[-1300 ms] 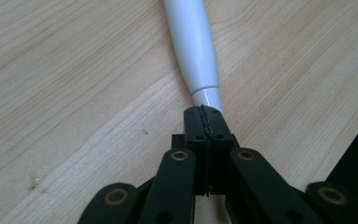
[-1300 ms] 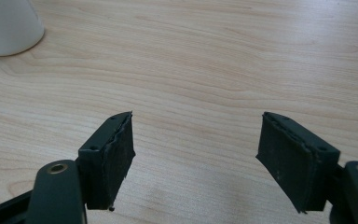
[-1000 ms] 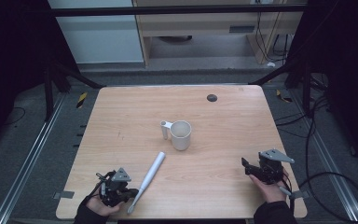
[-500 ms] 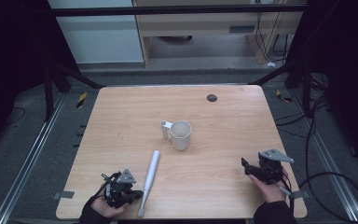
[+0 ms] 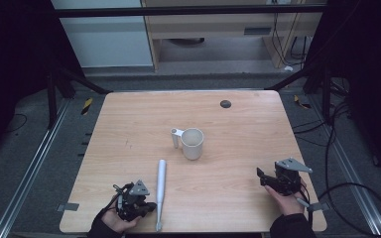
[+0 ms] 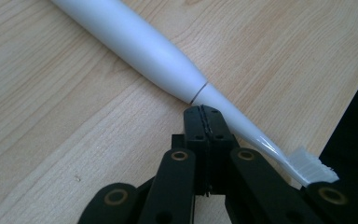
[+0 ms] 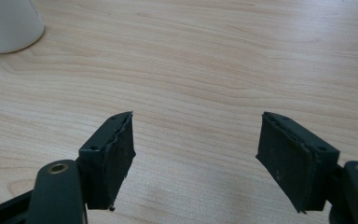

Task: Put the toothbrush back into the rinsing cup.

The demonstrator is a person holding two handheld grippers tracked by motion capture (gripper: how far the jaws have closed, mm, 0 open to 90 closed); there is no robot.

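Since a second ago I see the white toothbrush (image 5: pixel 161 185) has swung from a slant to lie nearly straight along the bench (image 5: pixel 238 124), bristles at the near edge, just short of the mug (image 5: pixel 192 143). My left tongs (image 6: pixel 204 113) are pressed fully together, tips touching the brush's neck but gripping nothing. My right tongs (image 7: pixel 193 156) have stayed put, spread wide and empty over bare wood.

black grippers (image 5: pixel 135 203) | grey three-cornered plates | brass-ringed screws | dark sleeves (image 5: pixel 290 229)
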